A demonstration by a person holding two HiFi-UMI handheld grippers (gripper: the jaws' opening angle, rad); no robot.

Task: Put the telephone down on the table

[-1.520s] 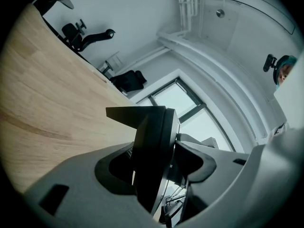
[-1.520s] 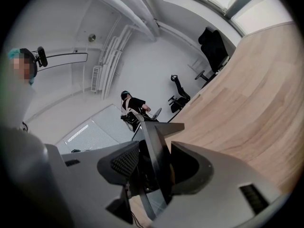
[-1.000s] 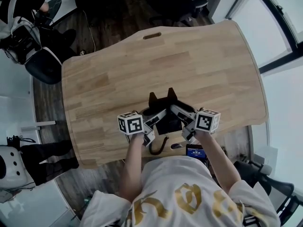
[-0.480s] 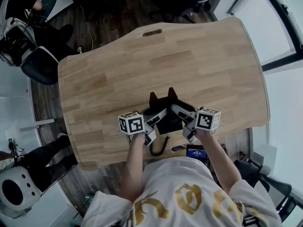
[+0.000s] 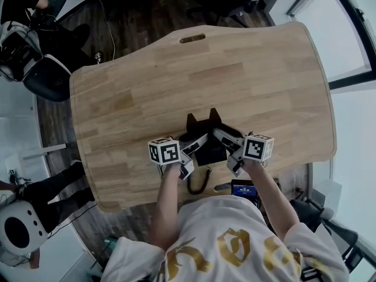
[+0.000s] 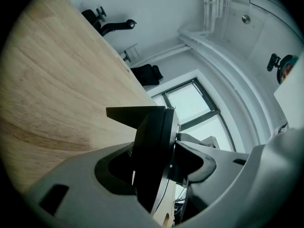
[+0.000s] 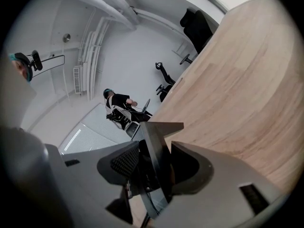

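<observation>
A black telephone (image 5: 208, 150) is held just above the near edge of the wooden table (image 5: 147, 87), its two stand prongs pointing away from me. Its black cord (image 5: 198, 184) hangs down toward my body. My left gripper (image 5: 195, 145) is shut on the telephone's left side and my right gripper (image 5: 225, 138) is shut on its right side. In the left gripper view the telephone (image 6: 152, 146) stands edge-on between the jaws of the left gripper (image 6: 159, 163). The right gripper view shows the telephone (image 7: 154, 160) clamped the same way by the right gripper (image 7: 154, 167).
The table has a cable slot (image 5: 192, 38) at its far edge. A small dark device with a lit screen (image 5: 242, 188) sits by my waist. An office chair (image 5: 41, 78) and a seated person (image 5: 17, 16) are at the far left; windows line the right.
Both grippers have sunk a little toward the table with the telephone still held between them. The grip looks the same.
</observation>
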